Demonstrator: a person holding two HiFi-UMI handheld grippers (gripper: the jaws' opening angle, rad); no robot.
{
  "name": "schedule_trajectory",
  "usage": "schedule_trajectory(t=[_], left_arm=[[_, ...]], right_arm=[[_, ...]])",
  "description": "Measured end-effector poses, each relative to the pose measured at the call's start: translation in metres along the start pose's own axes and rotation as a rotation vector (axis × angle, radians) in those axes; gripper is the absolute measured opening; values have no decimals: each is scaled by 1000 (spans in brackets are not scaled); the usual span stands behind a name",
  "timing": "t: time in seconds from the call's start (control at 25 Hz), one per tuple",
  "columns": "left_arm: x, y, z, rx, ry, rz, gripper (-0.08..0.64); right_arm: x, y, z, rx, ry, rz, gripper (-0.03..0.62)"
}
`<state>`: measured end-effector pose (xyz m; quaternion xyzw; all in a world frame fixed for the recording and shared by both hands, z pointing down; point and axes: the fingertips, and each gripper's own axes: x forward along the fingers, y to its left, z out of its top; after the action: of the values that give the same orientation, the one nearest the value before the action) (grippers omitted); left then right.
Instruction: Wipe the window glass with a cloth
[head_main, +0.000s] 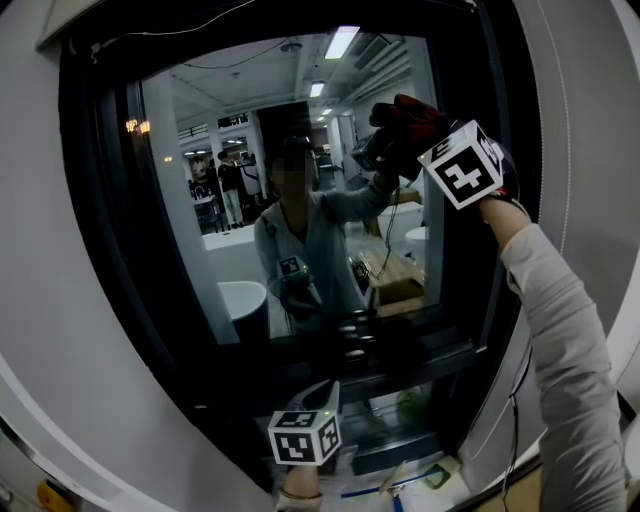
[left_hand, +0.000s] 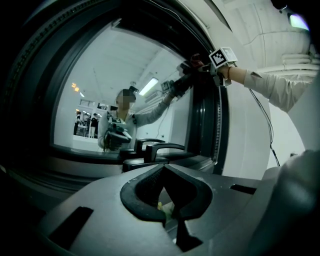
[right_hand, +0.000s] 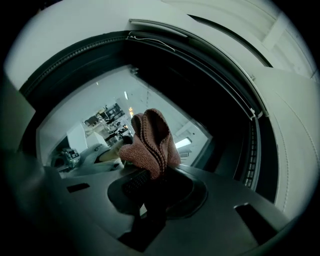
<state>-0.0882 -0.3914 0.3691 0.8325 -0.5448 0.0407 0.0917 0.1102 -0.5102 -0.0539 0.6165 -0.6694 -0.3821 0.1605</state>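
I have my right gripper (head_main: 398, 140) raised to the upper right of the window glass (head_main: 200, 250), close to the dark frame (head_main: 500, 290) on that side. Its jaws are clamped on the reddish cloth (right_hand: 150, 137), which bunches up out of them toward the pane. In the head view the cloth (head_main: 405, 118) meets its own reflection, so I take it to be at the glass, though I can't be certain it is pressing.

My left gripper (head_main: 318, 405) hangs low at the bottom centre of that view, below the sill, well apart from the cloth. Its jaws are together with nothing between them.

I'd say I am in the wiping step itself, working the top right corner, with most of the pane to the left and below not yet covered from here. The next move calls for a firm grip and even pressure while I draw the cloth across or down the glass.
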Motion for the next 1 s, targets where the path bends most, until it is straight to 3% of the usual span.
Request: schedule_trajectory(t=[0.64,1.0], left_arm=[[-19,-8,-7,6,5,1,5],[-25,-13,-11,1,6,-1,5]], right_arm=[[-27,86,-72,62,23,105,51],[-43,123,-99,51,38,140,51]])
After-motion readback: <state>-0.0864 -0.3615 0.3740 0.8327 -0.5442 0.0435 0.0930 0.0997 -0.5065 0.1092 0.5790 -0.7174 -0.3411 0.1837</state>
